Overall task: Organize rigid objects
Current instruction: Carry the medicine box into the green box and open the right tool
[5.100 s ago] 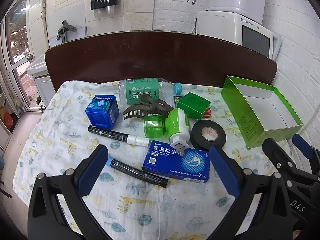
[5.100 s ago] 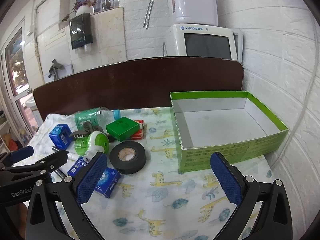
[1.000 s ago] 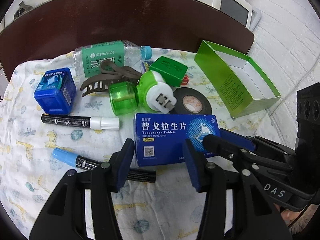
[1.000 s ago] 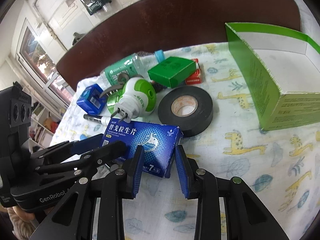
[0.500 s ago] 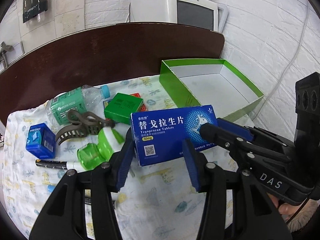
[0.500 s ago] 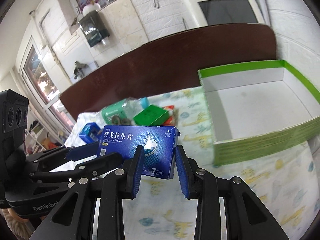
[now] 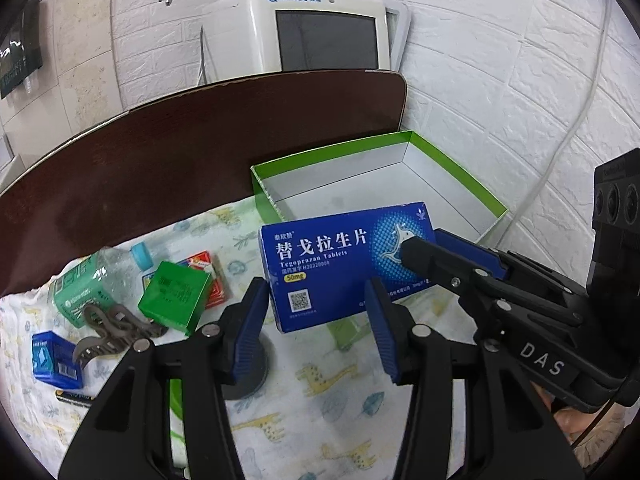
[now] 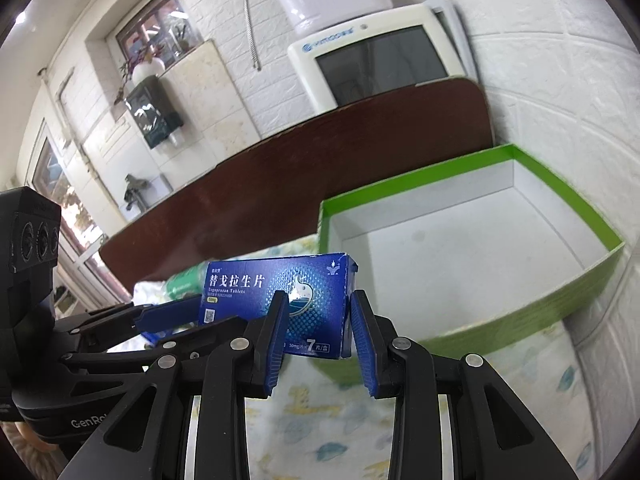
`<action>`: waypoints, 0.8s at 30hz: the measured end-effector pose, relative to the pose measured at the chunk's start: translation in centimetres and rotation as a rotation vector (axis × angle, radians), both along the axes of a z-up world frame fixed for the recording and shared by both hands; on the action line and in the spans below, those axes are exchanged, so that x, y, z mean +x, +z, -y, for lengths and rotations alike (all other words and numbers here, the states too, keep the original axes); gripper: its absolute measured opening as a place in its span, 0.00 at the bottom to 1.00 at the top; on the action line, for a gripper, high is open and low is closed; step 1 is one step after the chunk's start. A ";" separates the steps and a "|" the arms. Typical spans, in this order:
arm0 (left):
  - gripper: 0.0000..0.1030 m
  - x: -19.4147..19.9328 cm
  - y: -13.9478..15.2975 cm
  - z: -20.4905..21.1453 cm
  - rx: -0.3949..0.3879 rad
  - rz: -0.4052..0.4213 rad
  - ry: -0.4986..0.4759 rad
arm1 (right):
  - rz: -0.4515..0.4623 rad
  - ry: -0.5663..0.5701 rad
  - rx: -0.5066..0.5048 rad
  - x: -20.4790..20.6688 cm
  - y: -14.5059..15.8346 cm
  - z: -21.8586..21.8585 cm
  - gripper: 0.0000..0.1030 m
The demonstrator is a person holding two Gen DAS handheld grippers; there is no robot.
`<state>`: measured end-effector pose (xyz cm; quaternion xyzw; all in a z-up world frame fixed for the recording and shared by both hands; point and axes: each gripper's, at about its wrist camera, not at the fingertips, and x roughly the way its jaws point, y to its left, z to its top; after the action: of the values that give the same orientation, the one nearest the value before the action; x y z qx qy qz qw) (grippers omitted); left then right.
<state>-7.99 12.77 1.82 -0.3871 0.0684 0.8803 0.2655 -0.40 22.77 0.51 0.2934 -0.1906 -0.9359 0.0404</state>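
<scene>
A blue medicine box (image 7: 340,264) with white Chinese lettering is held in the air by both grippers. My left gripper (image 7: 316,312) is shut on its left end. My right gripper (image 8: 318,320) is shut on its right end; the box (image 8: 276,292) shows there too. The right gripper's fingers (image 7: 452,268) reach in from the right in the left wrist view. The open green box (image 7: 460,176) with a white inside stands just behind and right of the held box, and in the right wrist view (image 8: 520,296) it is ahead and empty.
On the giraffe-print cloth at left lie a green carton (image 7: 174,302), a red packet (image 7: 204,266), a soda water bottle (image 7: 88,280), a brown hair claw (image 7: 108,328), a blue cube box (image 7: 52,360) and black tape (image 7: 256,368). A dark headboard (image 7: 200,152) and white brick wall stand behind.
Both grippers have lifted the blue medicine box off the cloth and carried it up and to the right, toward the green box.
</scene>
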 end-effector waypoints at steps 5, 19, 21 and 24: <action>0.46 -2.3 0.5 -3.0 -0.022 -0.006 -0.033 | -0.016 -0.039 0.000 -1.3 0.9 -3.1 0.34; 0.46 -8.9 -1.8 -6.7 -0.029 0.080 -0.021 | 0.067 -0.059 -0.017 -8.1 -0.7 -9.2 0.34; 0.46 -9.4 -2.1 -6.7 -0.035 0.086 -0.015 | 0.080 -0.056 -0.023 -8.8 -1.2 -9.4 0.34; 0.46 -10.2 -2.3 -6.5 -0.038 0.095 -0.003 | 0.098 -0.048 -0.033 -9.9 -1.9 -9.6 0.34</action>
<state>-18.15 19.25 -0.48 -0.4334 0.0731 0.8590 0.2624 -10.34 32.37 -1.35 0.3336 -0.2149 -0.9178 0.0135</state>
